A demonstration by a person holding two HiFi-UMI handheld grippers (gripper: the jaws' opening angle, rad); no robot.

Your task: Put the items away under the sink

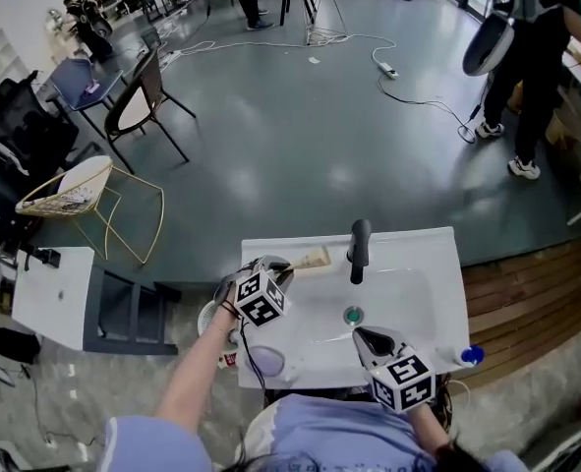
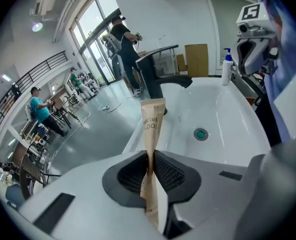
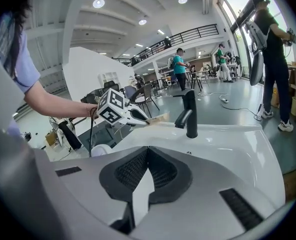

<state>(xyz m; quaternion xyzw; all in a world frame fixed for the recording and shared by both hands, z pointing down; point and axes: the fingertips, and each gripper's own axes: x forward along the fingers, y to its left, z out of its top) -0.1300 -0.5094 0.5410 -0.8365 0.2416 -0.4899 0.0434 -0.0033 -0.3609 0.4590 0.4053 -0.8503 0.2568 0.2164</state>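
Note:
A tan toothbrush packet [image 2: 152, 126] stands upright between the jaws of my left gripper [image 2: 151, 160], which is shut on its lower half. In the head view this gripper [image 1: 273, 266] hovers over the back left corner of the white sink [image 1: 437, 293], and the packet [image 1: 311, 260] points toward the black faucet [image 1: 359, 250]. My right gripper [image 1: 371, 340] hangs over the basin's front edge near the drain [image 1: 353, 315]. Its jaws [image 3: 146, 153] are shut with nothing between them. The right gripper view also catches the left gripper [image 3: 136, 116] and the packet [image 3: 159, 118].
A blue-capped pump bottle [image 1: 471, 356] stands at the sink's front right corner and shows as the bottle [image 2: 227, 67] in the left gripper view. A white cabinet [image 1: 49, 295] sits left of the sink. Chairs [image 1: 138, 96], a floor cable [image 1: 408, 91] and a standing person [image 1: 531, 57] lie beyond.

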